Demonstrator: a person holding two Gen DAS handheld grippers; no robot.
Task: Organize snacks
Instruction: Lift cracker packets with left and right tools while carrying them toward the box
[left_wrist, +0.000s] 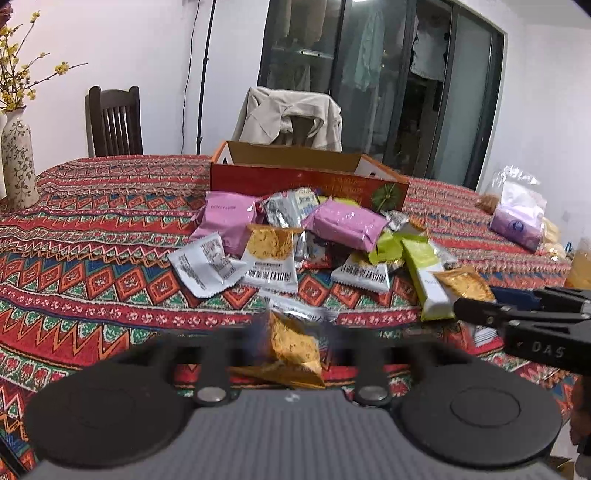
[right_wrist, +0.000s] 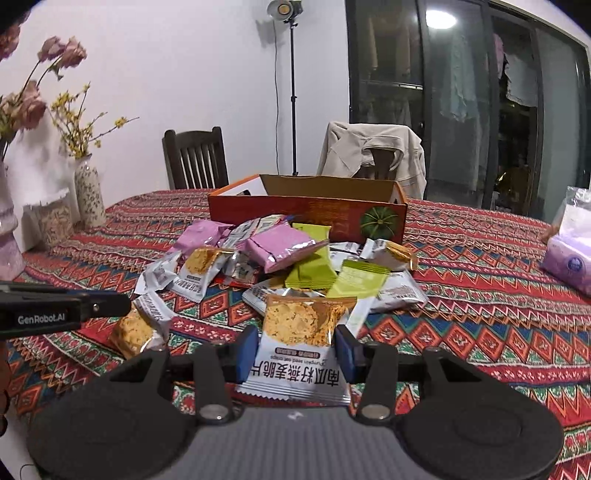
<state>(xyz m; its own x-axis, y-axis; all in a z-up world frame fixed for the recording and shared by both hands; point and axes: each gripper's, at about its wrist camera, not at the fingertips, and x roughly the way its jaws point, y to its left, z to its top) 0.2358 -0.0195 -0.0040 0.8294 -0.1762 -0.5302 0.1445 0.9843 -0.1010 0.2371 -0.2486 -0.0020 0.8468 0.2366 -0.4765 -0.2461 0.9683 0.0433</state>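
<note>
A pile of snack packets (left_wrist: 295, 236) lies on the patterned tablecloth in front of an open orange cardboard box (left_wrist: 306, 177); the pile (right_wrist: 280, 258) and the box (right_wrist: 306, 210) also show in the right wrist view. My left gripper (left_wrist: 295, 343) is shut on a gold oat crisp packet (left_wrist: 291, 347), its fingers blurred. My right gripper (right_wrist: 295, 350) is shut on a white and gold oat crisp packet (right_wrist: 299, 332), held between its blue pads (right_wrist: 245, 350). The right gripper (left_wrist: 480, 310) shows in the left wrist view beside a gold packet at the pile's right edge.
Flower vases stand at the table's left (left_wrist: 18, 166) (right_wrist: 88, 192). A purple tissue pack (left_wrist: 517, 221) and plastic bags lie at the right. Two chairs (left_wrist: 114, 122), one draped with a beige jacket (left_wrist: 291, 118), stand behind the table. A light stand (right_wrist: 291, 92) is at the back.
</note>
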